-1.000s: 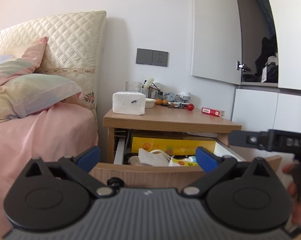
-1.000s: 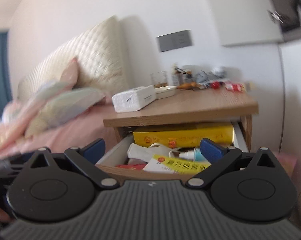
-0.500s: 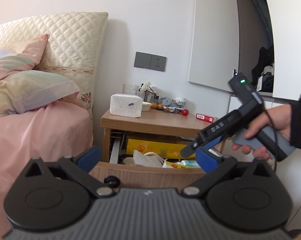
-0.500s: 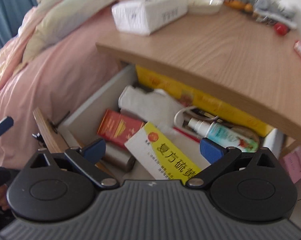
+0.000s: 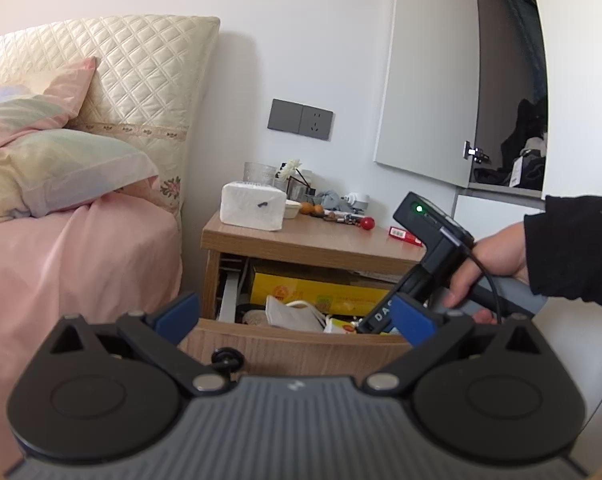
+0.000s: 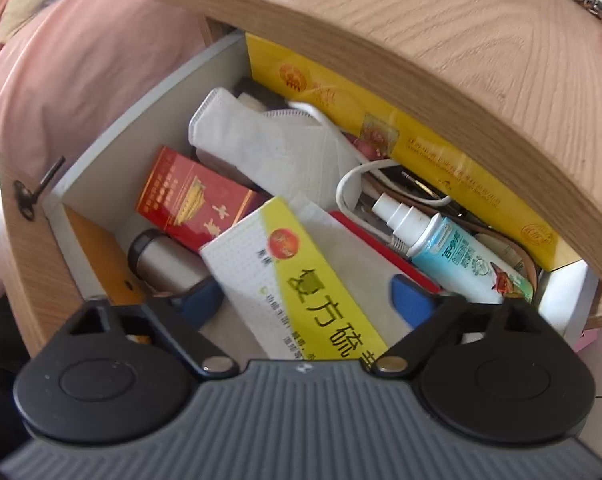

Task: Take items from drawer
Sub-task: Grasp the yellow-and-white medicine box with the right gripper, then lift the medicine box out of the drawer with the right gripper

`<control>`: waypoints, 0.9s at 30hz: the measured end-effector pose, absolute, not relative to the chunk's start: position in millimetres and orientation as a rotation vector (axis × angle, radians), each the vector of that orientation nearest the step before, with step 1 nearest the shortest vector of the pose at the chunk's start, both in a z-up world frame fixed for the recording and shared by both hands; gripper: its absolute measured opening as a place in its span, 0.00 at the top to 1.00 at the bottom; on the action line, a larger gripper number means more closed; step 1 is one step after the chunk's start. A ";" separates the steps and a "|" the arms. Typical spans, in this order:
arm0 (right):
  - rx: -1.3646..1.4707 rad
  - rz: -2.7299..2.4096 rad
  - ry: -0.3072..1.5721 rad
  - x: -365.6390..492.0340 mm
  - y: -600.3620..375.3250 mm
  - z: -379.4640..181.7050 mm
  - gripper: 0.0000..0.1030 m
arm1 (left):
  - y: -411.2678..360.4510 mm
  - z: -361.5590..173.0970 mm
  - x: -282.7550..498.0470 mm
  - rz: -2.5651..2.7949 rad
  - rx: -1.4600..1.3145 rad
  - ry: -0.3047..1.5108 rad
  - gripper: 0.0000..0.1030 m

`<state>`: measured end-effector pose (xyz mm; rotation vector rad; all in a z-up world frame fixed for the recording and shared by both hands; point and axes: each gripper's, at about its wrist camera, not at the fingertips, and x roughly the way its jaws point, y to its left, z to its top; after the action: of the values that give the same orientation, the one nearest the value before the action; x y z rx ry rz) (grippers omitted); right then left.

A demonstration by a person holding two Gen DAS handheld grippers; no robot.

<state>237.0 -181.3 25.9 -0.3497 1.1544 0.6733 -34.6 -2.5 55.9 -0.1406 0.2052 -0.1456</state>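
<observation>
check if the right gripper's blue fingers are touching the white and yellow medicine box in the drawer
Cannot tell. In the right wrist view the right gripper is open astride the white and yellow medicine box, but neither blue finger pad plainly shows contact or a gap.

Claws: two, the left claw (image 5: 297, 316) and the right claw (image 6: 307, 300)
Open drawer (image 6: 29, 248): one
Yellow-and-white medicine box (image 6: 297, 280): one
Long yellow box (image 6: 421, 148): one
Red packet (image 6: 193, 198) in the drawer: one
White face mask (image 6: 273, 148): one
Spray bottle (image 6: 453, 256): one
Metal cylinder (image 6: 165, 262): one
Tissue pack (image 5: 253, 210) on the surface (image 5: 301, 240): one
Pillows (image 5: 57, 172) on the bed: two
</observation>
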 end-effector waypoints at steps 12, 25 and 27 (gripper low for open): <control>-0.604 0.721 1.127 211.2 -180.0 29.8 0.43 | -5.1 56.4 -35.7 -0.152 -0.123 0.213 0.00; -0.764 0.594 0.816 150.8 -178.2 98.4 0.43 | -10.4 56.4 -43.4 -0.166 -0.112 0.198 0.00; -0.763 0.585 0.798 144.4 -176.3 108.8 0.43 | -12.2 56.5 -45.3 -0.176 -0.109 0.189 0.00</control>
<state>144.4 -176.3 108.8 -0.7630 0.7976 0.5851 -45.3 -12.2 56.5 -0.1089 0.1891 -0.1762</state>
